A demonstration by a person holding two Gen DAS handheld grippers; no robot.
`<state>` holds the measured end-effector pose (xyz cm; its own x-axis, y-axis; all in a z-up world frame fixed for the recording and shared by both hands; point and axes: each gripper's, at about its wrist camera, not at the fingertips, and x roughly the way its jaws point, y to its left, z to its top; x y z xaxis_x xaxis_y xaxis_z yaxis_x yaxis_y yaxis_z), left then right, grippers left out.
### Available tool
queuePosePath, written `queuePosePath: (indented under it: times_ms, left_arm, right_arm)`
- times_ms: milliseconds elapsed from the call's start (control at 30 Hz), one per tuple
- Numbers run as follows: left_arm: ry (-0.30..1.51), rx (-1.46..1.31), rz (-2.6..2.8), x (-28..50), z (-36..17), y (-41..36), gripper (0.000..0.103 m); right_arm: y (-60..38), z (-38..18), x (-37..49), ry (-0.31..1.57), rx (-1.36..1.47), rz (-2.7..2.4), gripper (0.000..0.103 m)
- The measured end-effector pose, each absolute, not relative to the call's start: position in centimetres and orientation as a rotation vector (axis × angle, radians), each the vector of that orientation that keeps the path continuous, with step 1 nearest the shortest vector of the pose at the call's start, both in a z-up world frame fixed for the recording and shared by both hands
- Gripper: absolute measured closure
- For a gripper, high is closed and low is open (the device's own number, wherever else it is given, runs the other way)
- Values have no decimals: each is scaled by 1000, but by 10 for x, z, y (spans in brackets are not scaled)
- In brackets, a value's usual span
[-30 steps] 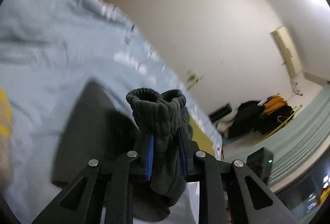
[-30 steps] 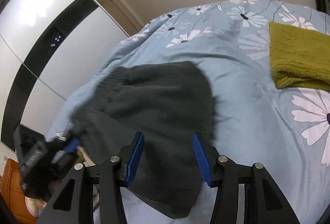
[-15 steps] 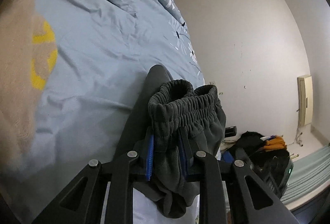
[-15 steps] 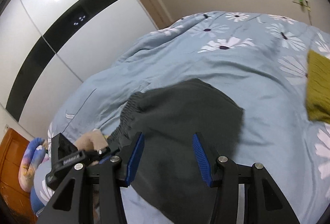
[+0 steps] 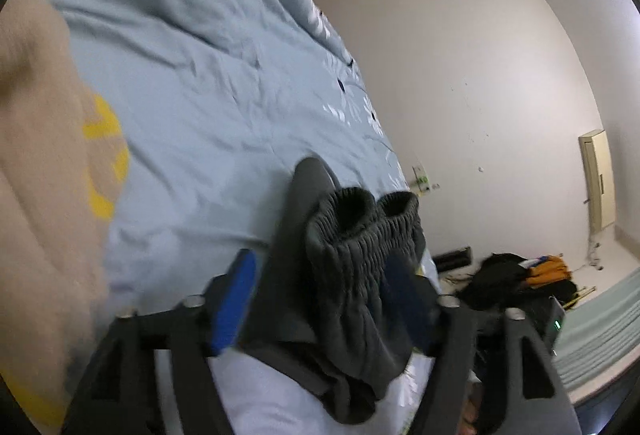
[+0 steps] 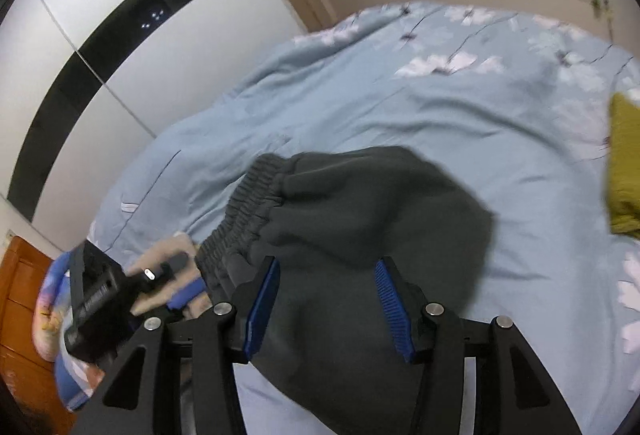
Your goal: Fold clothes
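Sleeve fabric, tan with a yellow mark, filled the left edge of the left wrist view [image 5: 44,175]; it was blurred and its owner could not be told. Right of it the pale blue bedspread [image 5: 192,83] ran up toward the upper middle of the frame. At lower centre sat the left gripper [image 5: 324,299], its blue-padded fingers [image 5: 236,299] spread wide, with the bunched elastic waistband [image 5: 360,235] of the dark grey pants [image 5: 352,335] standing loose between them, nearer the right-hand pad; whether that pad touched the cloth could not be told. A white wall [image 5: 460,55] took up the right side, with a heap of dark clothing [image 5: 516,275] on the floor at lower right.

In the right wrist view, the wardrobe [image 6: 100,35] stood at upper left, and the left gripper [image 6: 176,283] showed at lower left beside the waistband [image 6: 248,211]. The pants [image 6: 360,227] lay across the centre on the bedspread [image 6: 360,83]. The right gripper [image 6: 328,307] hung at bottom centre, fingers [image 6: 264,299] wide apart over the dark cloth, gripping nothing. A mustard knit [image 6: 624,163] lay at the right edge.

The step in hand looked like setting the folded waistband end down. Next, the left gripper would need to draw clear, then either gripper smooth or take a fresh edge for another fold.
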<state>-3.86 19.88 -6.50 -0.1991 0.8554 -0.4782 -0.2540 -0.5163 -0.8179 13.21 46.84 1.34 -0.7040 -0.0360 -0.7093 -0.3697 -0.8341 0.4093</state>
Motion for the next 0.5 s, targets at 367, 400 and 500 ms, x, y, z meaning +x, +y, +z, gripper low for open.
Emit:
queuePosePath:
  times_ms: [367, 400, 500]
  left_arm:
    - [-688, -1402, 1649, -41, -96, 239, 11]
    - [-686, -1402, 1642, -42, -97, 242, 10]
    - [-666, -1390, 1654, -42, -93, 249, 10]
  right_arm:
    - [490, -11, 192, 939, -1089, 2496, 48]
    - [492, -14, 194, 962, -1084, 2485, 48]
    - [496, -20, 197, 1014, -1076, 2466, 48]
